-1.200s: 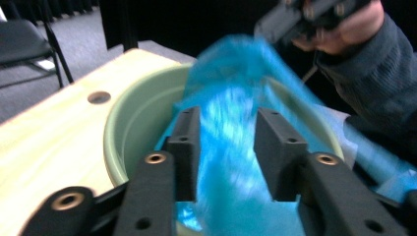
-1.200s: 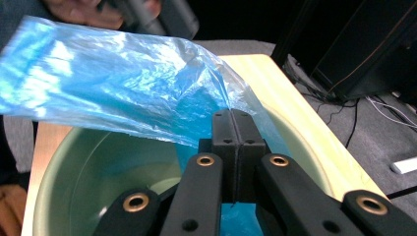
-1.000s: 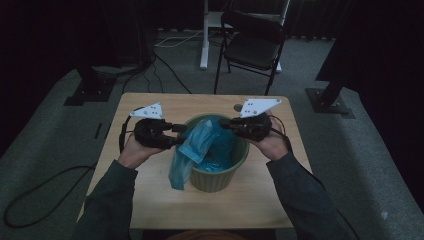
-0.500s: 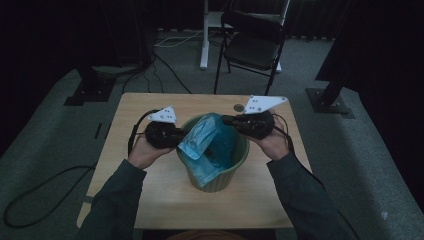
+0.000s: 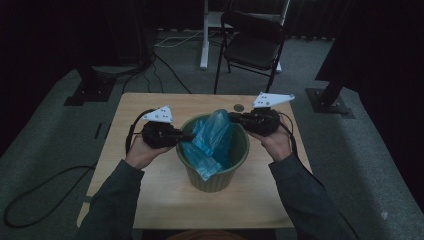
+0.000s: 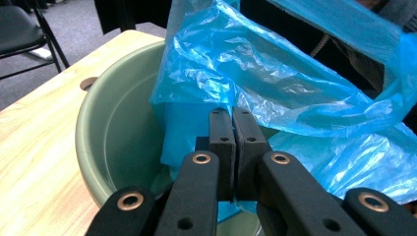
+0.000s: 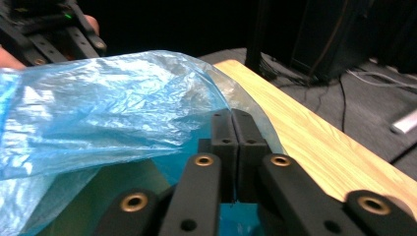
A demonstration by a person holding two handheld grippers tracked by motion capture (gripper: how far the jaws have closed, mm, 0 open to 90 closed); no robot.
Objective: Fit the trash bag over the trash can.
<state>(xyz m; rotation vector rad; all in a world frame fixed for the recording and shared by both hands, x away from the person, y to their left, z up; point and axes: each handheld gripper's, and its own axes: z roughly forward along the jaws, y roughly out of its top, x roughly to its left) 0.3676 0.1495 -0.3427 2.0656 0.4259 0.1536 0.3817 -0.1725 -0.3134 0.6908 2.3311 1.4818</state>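
At frame centre of the high view, the blue bag is seen in the green bin on the table. In each gripper view, the left gripper and right gripper are seen clamped on bag film, the left's jaws having just closed, the right's just eased slightly. Bare table is left around the bin's rim.

A green bin stands on the wooden table.
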